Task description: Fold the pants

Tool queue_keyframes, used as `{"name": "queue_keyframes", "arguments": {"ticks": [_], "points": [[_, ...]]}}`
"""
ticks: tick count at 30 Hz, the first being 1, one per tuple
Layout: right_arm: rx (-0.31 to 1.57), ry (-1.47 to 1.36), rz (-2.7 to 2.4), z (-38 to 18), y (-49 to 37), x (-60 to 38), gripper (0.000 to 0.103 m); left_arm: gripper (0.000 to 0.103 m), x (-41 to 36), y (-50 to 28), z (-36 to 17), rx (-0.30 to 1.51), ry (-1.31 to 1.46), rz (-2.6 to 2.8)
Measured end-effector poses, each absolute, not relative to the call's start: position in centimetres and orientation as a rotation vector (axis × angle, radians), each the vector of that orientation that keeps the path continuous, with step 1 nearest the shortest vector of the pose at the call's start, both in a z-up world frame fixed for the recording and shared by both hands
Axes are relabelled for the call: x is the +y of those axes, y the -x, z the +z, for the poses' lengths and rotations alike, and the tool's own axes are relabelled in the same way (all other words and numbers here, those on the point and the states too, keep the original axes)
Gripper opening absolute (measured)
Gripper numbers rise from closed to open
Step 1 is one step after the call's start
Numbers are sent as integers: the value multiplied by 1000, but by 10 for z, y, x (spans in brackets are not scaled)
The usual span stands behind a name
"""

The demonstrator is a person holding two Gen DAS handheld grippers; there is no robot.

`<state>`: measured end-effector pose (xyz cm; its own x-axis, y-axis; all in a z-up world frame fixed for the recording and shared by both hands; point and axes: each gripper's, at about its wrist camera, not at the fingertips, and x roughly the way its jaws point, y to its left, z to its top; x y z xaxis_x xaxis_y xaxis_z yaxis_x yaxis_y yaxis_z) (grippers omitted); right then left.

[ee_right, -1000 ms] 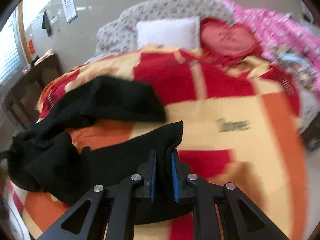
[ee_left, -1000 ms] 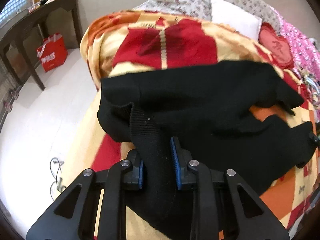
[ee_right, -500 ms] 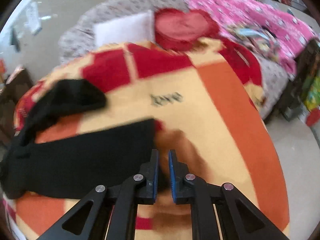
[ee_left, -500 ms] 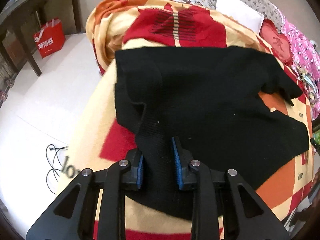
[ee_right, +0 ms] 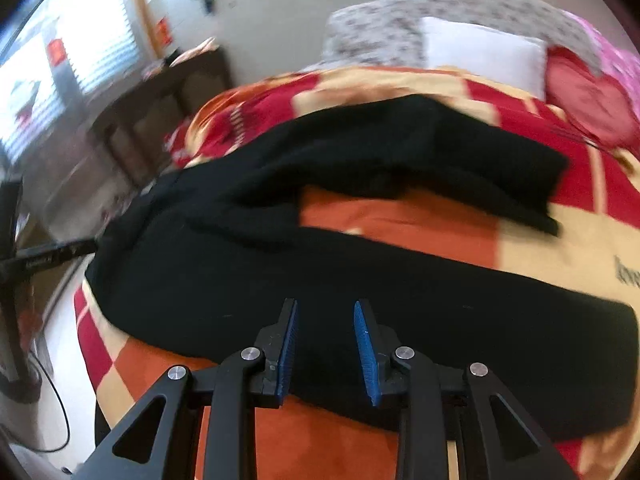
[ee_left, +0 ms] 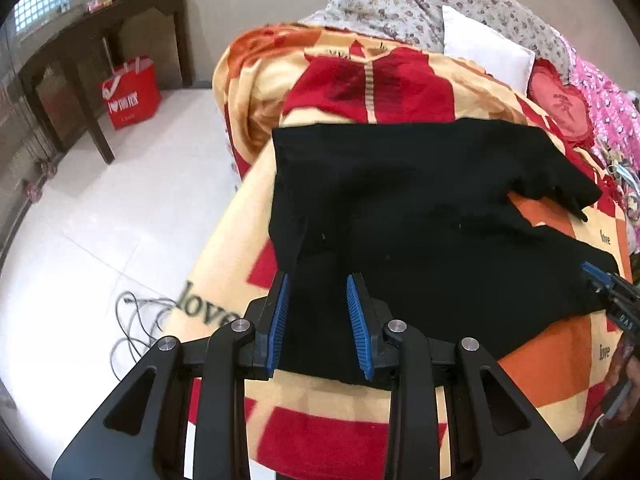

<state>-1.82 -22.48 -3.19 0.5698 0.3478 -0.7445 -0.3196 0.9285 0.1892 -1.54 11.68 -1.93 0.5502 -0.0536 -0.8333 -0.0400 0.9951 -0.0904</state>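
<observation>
Black pants (ee_left: 420, 208) lie spread flat on the red, orange and cream blanket (ee_left: 360, 420), waistband toward the bed's left edge. My left gripper (ee_left: 317, 278) hovers over the waistband end with its jaws opening. Black cloth lies between the blue pads (ee_left: 280, 320), which do not press on it. In the right wrist view, which is blurred, the pants (ee_right: 360, 280) show two legs parted in a V. My right gripper (ee_right: 326, 303) is over the near leg, jaws opening, pinching nothing. Each gripper shows at the edge of the other's view: the right gripper (ee_left: 596, 280), the left gripper (ee_right: 52, 258).
The bed's left edge drops to a white tiled floor with a loose cable (ee_left: 136, 320). A dark wooden table (ee_left: 100, 40) and a red bag (ee_left: 132, 96) stand beyond. A white pillow (ee_left: 484, 56), a red heart cushion (ee_left: 560, 108) and pink bedding (ee_left: 608, 100) lie at the head.
My left gripper's jaws have widened and let the ribbed waistband go; the pants now lie flat. The right gripper has let go of the leg's end, swung back over the leg and opened.
</observation>
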Motion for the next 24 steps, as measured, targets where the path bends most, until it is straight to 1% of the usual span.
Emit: {"name": "queue_keyframes", "arguments": {"ticks": [3, 5, 6, 7, 8, 17, 24], "points": [[917, -3, 404, -45, 14, -210, 27, 29, 115, 10, -40, 1028, 128, 1], [940, 5, 397, -53, 11, -208, 29, 32, 112, 8, -49, 1037, 119, 12], [929, 4, 399, -51, 13, -209, 30, 38, 111, 7, -51, 1039, 119, 14], [937, 2, 401, -50, 12, -210, 30, 41, 110, 5, -54, 1043, 121, 20], [942, 2, 403, -50, 13, -211, 30, 42, 109, 4, -56, 1046, 124, 27], [902, 44, 392, -28, 6, -207, 31, 42, 107, 2, -39, 1006, 84, 64], [918, 33, 407, -32, -4, -201, 31, 42, 108, 0, -20, 956, 61, 70]]}}
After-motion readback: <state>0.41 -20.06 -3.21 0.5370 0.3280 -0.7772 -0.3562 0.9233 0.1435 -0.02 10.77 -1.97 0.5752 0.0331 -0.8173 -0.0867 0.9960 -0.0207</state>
